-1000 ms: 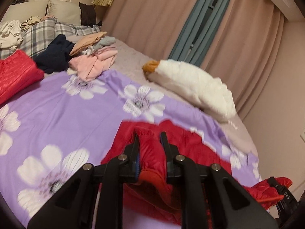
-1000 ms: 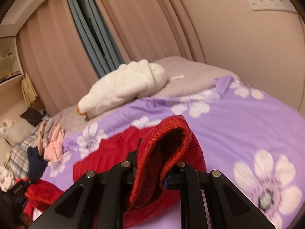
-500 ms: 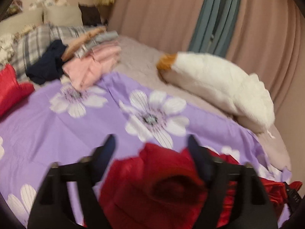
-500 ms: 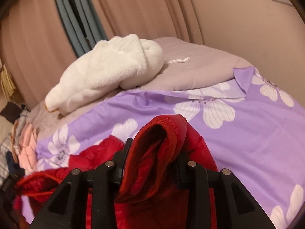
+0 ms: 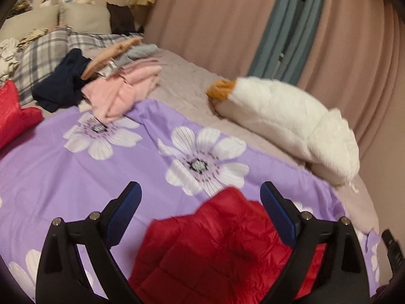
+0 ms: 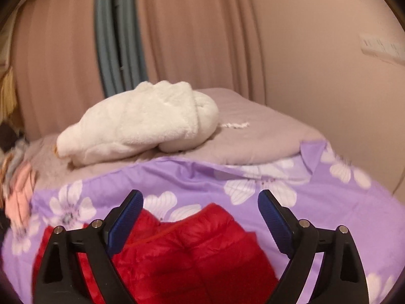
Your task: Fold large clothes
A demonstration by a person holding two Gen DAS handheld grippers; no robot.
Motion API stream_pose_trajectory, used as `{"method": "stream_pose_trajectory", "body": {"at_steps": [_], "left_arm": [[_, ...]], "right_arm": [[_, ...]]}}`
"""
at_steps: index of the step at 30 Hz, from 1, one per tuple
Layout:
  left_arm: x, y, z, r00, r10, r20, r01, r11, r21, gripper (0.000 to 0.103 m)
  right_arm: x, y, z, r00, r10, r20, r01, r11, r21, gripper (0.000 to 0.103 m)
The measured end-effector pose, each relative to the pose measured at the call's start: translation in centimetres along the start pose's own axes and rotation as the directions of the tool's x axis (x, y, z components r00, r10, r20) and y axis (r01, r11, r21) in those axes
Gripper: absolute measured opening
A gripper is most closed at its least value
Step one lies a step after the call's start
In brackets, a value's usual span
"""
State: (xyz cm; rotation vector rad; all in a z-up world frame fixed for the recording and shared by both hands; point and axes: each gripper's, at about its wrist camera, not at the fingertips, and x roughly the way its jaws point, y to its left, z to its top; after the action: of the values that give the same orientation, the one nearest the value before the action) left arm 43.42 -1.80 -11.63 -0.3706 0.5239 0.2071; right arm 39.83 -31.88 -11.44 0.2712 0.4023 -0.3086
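Observation:
A red quilted jacket [image 5: 222, 248] lies folded on the purple flowered bedspread [image 5: 63, 172]. My left gripper [image 5: 200, 186] hovers just over its near-left part, jaws opening wide; the blue pads [image 5: 126, 210] stand clear of the fabric, which lies low between them. In the right wrist view the same jacket [image 6: 192, 253] sits below my right gripper [image 6: 200, 195], whose jaws are also opening. Its blue pads [image 6: 274, 220] touch nothing. The jacket's near part is hidden behind both gripper frames.
A white plush goose [image 5: 286, 126] lies on the grey sheet at the bed's far side by the curtains [image 5: 227, 25]. Folded pink and grey clothes [image 5: 121, 83], a navy garment [image 5: 63, 86] and plaid pillows [image 5: 45, 50] sit far left. Another red garment [image 5: 12, 111] lies at the left edge.
Both grippers were shut on folds of the red jacket; both have let go and opened wide. The jacket has dropped flat onto the bedspread, and both hands moved forward over the bed.

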Motion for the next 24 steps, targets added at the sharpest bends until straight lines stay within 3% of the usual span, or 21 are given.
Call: {"method": "stream_pose_trajectory", "body": {"at_steps": [4,6,7,9,11,16,19,24], "left_arm": [[4.4,-1.6,-3.5,0.997,0.065,-0.038,-0.061,0.995,0.081,0.085],[8.1,-1.3,-6.1,0.981,0.120,-0.154,-0.103,0.988,0.114,0.083],[9.5,-0.8,-7.1,0.974,0.111,-0.199,-0.093,0.991,0.099,0.084],[9.7,0.8,-7.9,0.982,0.060,-0.178,-0.060,0.998,0.005,0.084],[9.1,0.9,-8.4,0.991,0.069,-0.118,-0.069,0.998,0.006,0.084],[10.0,0.1,-8.6,0.983,0.118,-0.140,-0.112,0.992,0.053,0.087],[10.5,0.4,-8.8,0.983,0.108,-0.149,-0.104,0.994,0.039,0.089],[9.7,0.0,-8.5,0.974,0.144,-0.175,-0.129,0.987,0.093,0.089]], "right_arm": [[3.7,-1.1,-1.5,0.994,0.055,-0.094,-0.047,0.994,0.094,0.091],[6.6,-0.9,-3.4,0.990,0.001,-0.139,0.004,0.999,0.041,0.085],[8.6,-0.9,-4.8,0.982,-0.022,-0.187,0.025,1.000,0.012,0.080],[11.1,-1.9,-7.2,0.965,-0.007,-0.263,0.020,0.999,0.049,0.074],[11.2,-2.5,-8.1,0.975,0.008,-0.222,0.012,0.996,0.088,0.074],[11.7,-1.3,-8.7,0.972,-0.070,-0.224,0.073,0.997,0.004,0.074],[11.9,-1.6,-8.9,0.973,-0.064,-0.224,0.069,0.997,0.015,0.074],[11.2,-1.2,-8.6,0.964,-0.083,-0.252,0.080,0.997,-0.020,0.075]]}}
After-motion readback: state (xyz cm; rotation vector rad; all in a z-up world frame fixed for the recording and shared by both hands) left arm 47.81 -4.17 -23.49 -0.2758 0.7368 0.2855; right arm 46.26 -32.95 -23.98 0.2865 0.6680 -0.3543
